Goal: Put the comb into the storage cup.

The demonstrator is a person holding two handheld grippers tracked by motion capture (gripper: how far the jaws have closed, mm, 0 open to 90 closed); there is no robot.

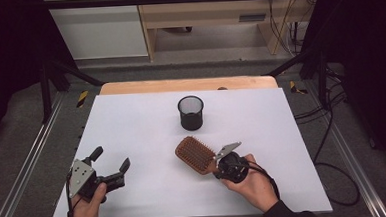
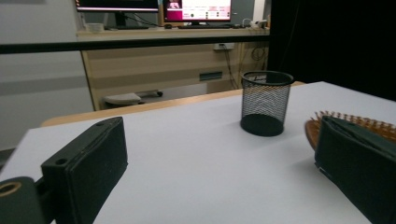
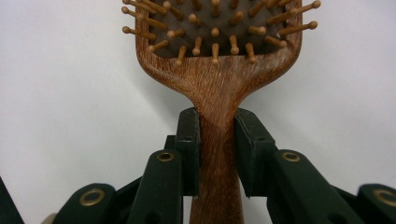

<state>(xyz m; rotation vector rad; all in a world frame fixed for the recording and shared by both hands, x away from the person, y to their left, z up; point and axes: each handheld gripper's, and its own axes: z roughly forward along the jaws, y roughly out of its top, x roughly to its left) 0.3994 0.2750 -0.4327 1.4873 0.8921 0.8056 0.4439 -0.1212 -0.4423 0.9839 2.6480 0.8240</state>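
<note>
The right gripper [image 3: 217, 140] is clenched on the handle of the wooden paddle hairbrush [image 1: 196, 154], its pads pressed against both sides of the narrow neck just below the bristle head; the brush lies bristles-up on the white counter [image 1: 131, 121], near the front and a little right of centre, with the black mesh pen cup [image 1: 190, 112] standing upright a short way beyond it. The left gripper [image 1: 113, 165] rests released at the front left, jaws spread with nothing between them. The grip sits close under the head, so the broad, heavier end could, I judge, swing or pivot in the pads once lifted, and the smooth tapered wood may slide out. If the brush is meant for the cup, the light mesh could tip when the handle or head catches its rim. No brand, label or readable writing shows on the brush, cup or grippers.
</note>
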